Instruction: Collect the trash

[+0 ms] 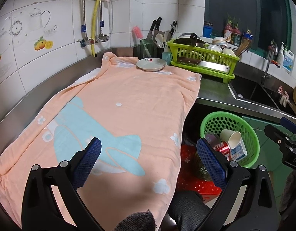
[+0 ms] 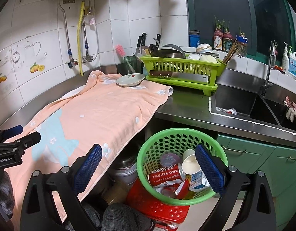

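Both the left hand-held gripper (image 1: 149, 154) and the right hand-held gripper (image 2: 149, 162) stand wide apart, holding nothing. A red can (image 2: 166, 175), paper cup (image 2: 189, 163) and carton (image 2: 198, 182) lie in the green basket (image 2: 223, 155).

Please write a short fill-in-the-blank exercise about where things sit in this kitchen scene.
1. The red soda can lies inside the ____ basket.
2. The small plate rests on the ____ towel.
3. The cleaver lies on the front of the ____ dish rack.
4. Both grippers, left and right, hold ____.

Answers: green; peach; green; nothing
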Tool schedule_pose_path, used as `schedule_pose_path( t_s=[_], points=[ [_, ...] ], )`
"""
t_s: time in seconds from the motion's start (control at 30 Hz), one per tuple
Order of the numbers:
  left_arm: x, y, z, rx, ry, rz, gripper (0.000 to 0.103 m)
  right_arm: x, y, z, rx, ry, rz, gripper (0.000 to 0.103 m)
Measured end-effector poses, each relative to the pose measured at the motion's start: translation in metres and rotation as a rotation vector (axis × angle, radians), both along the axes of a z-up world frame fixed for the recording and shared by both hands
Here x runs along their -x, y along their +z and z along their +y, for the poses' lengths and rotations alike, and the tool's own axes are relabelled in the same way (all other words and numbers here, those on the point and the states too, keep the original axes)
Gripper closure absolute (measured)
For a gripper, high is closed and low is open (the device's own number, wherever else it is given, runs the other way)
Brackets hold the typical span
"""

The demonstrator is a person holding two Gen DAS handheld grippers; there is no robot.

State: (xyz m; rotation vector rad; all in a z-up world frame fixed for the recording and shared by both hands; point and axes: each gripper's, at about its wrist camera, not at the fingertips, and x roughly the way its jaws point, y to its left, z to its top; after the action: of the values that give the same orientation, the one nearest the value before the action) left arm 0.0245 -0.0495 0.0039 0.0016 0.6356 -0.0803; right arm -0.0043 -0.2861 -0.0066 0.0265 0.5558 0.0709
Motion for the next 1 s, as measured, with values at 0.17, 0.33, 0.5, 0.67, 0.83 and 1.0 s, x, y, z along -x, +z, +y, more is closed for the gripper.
schedule_pose_path(
  t_s=[0.17,0.33,0.5,0.67,0.83,1.0],
  points=[
    [-0.001,-0.0011,0.0004,-0.004,0.003,0.001,0.005,-0.0012,0.0003,0.0011,0.001,-0.002,0.0,0.009],
    [-0.0019,-0.0013,0.0004,-0.005,0.001,0.002,0.005,-0.0022,0.0007,0.0008,0.002,-0.001,0.0,0.009],
    [-0.0018,-0.0013,0.0002,-0.006,0.004,0.003,0.005,-0.0028,0.0001,0.0001,0.006,0.002,0.0,0.009],
    [-0.0017,-0.0015,-0.0007,-0.008,0.004,0.004,0.005,-0.0015,-0.0004,0.0001,0.003,0.003,-0.004,0.009],
    [-0.0024,-0.0018,-0.0011,-0.01,0.001,0.005,0.005,-0.0011,-0.0008,0.0006,0.004,0.002,-0.004,0.009],
    [-0.0025,-0.0018,-0.0014,-0.01,0.003,0.005,0.005,-0.0007,-0.0024,0.0006,0.005,0.004,-0.002,0.009]
  ],
)
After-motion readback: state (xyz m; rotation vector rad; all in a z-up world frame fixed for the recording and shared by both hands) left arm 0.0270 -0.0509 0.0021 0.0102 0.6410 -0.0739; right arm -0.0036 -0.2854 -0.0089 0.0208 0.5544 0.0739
